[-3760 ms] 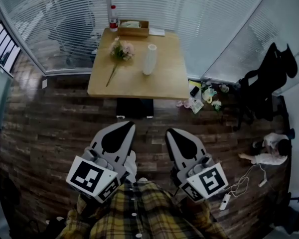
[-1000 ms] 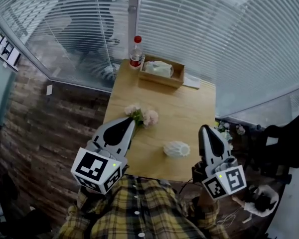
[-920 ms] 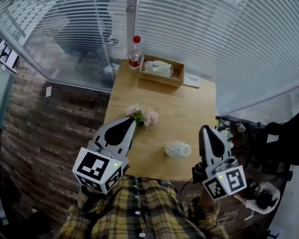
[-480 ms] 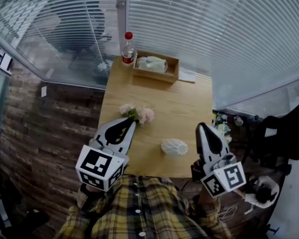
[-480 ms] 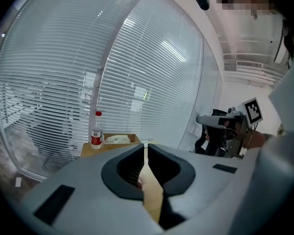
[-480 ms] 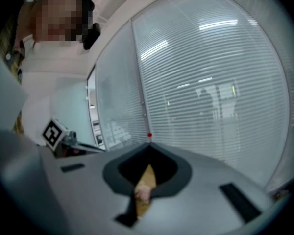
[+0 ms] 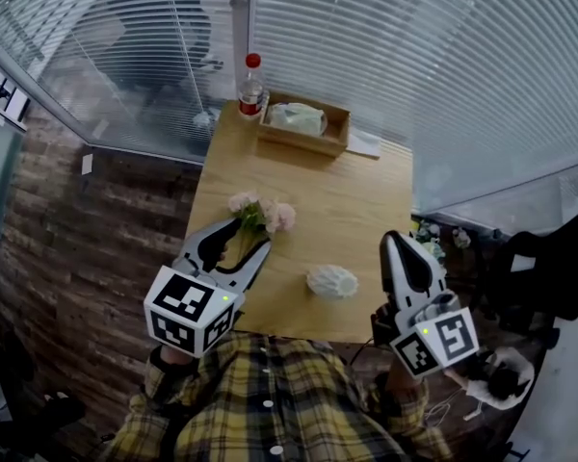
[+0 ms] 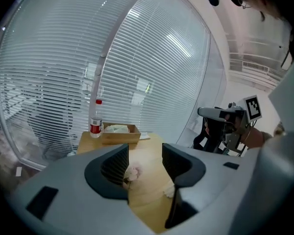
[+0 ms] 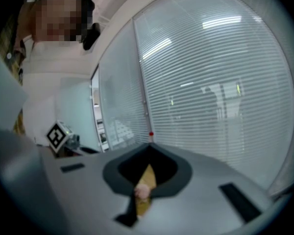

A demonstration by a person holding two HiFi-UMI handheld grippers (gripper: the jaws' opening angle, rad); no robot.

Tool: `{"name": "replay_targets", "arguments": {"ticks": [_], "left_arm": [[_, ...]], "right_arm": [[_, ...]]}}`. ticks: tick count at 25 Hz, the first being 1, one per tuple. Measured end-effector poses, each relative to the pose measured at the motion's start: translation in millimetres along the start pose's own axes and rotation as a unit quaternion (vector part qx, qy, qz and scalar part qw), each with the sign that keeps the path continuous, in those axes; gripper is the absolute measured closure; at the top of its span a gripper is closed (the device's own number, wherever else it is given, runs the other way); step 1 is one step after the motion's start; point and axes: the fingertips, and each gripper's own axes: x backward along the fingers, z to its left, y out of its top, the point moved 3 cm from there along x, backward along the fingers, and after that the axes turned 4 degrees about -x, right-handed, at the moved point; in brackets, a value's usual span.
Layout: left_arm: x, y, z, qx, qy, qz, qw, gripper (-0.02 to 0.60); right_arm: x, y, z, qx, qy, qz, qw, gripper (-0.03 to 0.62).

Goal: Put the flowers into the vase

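A small bunch of pink and white flowers [image 7: 258, 215] lies on the wooden table [image 7: 356, 210], its stem pointing toward me. A white ribbed vase [image 7: 331, 281] stands near the table's front edge. My left gripper [image 7: 249, 236] hovers over the stem end and its jaws are opening. The stem shows in the gap and the pads do not touch it. In the left gripper view the flowers [image 8: 133, 173] and the vase [image 8: 169, 191] lie beyond the spread jaws of the left gripper [image 8: 144, 155]. My right gripper [image 7: 397, 239] is shut and empty, right of the vase.
At the table's far end stand a red-capped bottle [image 7: 251, 85] and a wooden box [image 7: 303, 126] with white contents, with a paper [image 7: 364, 143] beside it. Glass walls with blinds close off the back. A black chair [image 7: 549, 268] stands on the right.
I have walked up to the table. In the last second the left gripper sank slightly toward the flowers and its jaws went from shut to wide apart. The right gripper barely moved.
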Motion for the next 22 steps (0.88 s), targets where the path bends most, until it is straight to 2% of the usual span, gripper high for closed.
{"name": "replay_targets", "arguments": {"ticks": [9,22], "left_arm": [[-24,-48,17,0.044,0.031,0.090,0.9945,0.377],[-58,-131,39,0.069,0.071,0.215,0.9717,0.377]], "right_arm": [[4,-8,-15,-0.011,-0.003,0.012,1.000,0.580],[14,-33,-48,-0.043,-0.031,0.031,0.998,0.580]]}}
